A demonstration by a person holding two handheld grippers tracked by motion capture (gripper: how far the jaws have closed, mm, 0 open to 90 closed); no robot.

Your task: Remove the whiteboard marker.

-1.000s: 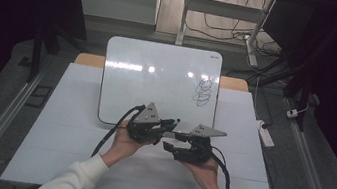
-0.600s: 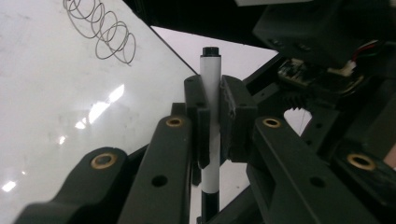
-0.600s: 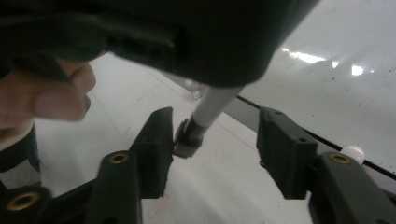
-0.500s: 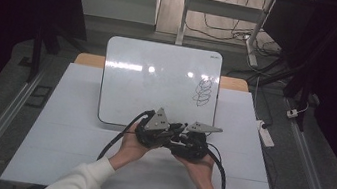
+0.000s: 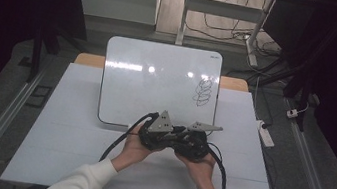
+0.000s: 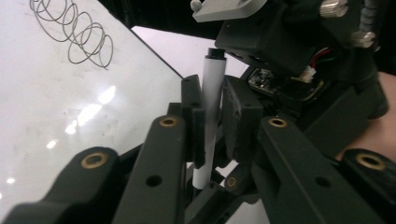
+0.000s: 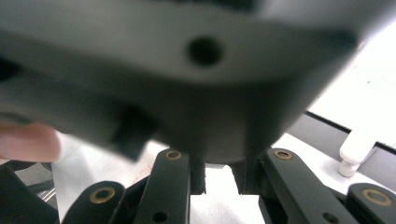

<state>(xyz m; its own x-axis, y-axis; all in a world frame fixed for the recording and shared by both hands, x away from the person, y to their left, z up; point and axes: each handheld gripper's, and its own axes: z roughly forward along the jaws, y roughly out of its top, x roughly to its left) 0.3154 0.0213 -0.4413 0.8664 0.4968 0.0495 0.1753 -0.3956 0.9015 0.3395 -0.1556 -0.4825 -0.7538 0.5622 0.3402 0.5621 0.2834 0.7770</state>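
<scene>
A white marker (image 6: 212,107) with a black end stands between my left gripper's (image 6: 212,83) pads, which still lie against it while the jaws have just been opening. Right behind its tip is the other gripper's housing (image 6: 289,51). In the high view my left gripper (image 5: 170,136) and right gripper (image 5: 184,138) meet tip to tip at the near edge of the whiteboard (image 5: 158,83). My right gripper (image 7: 219,173) has just closed. Its pads stand a marker's width apart with white between them, under the blurred left gripper body (image 7: 196,79).
A black scribble (image 5: 203,92) marks the whiteboard's right side, also seen in the left gripper view as a scribble (image 6: 70,37). The board lies on a white table sheet (image 5: 76,126). A white power strip (image 5: 265,134) sits at the table's right edge.
The two grippers have drawn closer until their fronts overlap. The left hand shifted slightly right toward the right one, which stayed put.
</scene>
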